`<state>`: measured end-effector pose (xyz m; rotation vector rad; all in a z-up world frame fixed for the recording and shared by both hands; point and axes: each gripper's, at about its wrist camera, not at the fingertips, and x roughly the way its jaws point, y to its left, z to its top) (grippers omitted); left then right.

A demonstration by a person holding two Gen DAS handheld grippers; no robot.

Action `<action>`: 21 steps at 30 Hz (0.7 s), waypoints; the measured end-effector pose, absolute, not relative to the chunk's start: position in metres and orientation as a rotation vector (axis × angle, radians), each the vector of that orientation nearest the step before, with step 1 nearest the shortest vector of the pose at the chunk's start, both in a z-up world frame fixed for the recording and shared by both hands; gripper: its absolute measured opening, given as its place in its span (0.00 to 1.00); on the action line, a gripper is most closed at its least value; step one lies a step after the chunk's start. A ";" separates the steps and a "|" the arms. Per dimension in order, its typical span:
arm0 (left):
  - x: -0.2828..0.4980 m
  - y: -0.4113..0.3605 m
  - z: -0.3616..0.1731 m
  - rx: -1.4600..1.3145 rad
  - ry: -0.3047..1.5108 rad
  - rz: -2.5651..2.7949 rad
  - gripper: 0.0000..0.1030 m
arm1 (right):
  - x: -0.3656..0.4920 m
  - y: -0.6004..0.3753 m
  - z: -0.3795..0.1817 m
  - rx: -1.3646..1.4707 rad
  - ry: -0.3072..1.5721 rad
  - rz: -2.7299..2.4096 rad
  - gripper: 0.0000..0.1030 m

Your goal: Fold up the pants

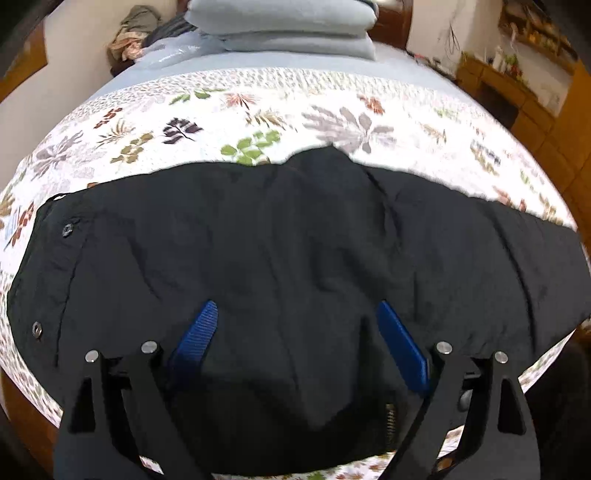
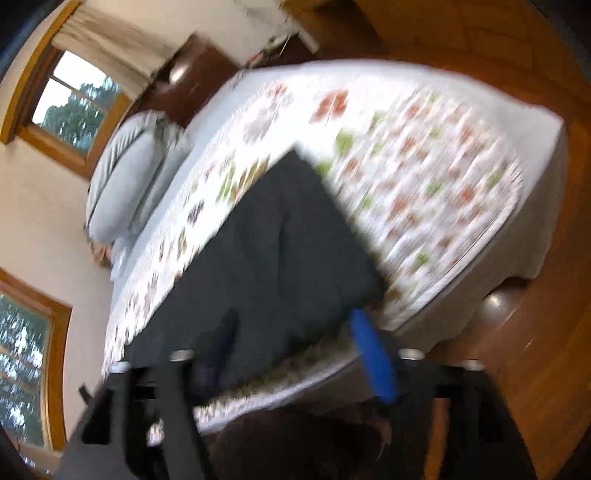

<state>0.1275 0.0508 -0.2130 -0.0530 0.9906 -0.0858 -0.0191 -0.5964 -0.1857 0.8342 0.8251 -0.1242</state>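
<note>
Black pants [image 1: 295, 251] lie flat across the floral bedspread [image 1: 258, 110], waistband with snap buttons [image 1: 66, 230] to the left and the legs running off to the right. My left gripper [image 1: 297, 314] hovers over the near part of the pants with its blue fingers [image 1: 197, 332] wide apart and nothing between them. The right wrist view is tilted and blurred. It shows the pants [image 2: 280, 236] on the bed. My right gripper [image 2: 295, 332] is over the leg end near the bed's edge, open, with one blue finger [image 2: 373, 354] beside the fabric.
Grey pillows [image 1: 295, 26] are stacked at the head of the bed. A heap of clothes [image 1: 133, 33] lies at the far left. Wooden furniture [image 1: 517, 81] stands on the right. The wooden floor [image 2: 535, 332] surrounds the bed, with windows [image 2: 74, 107] on the wall.
</note>
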 end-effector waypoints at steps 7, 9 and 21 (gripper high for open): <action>0.117 0.059 -0.196 -0.084 0.950 -0.064 0.86 | -0.011 -0.643 -0.225 0.976 0.882 -0.043 0.70; 0.116 0.059 -0.195 -0.085 0.952 -0.061 0.86 | -0.010 -0.645 -0.239 1.024 0.876 -0.005 0.70; 0.114 0.050 -0.196 -0.045 0.968 -0.064 0.87 | -0.010 -0.638 -0.283 1.098 0.843 0.129 0.70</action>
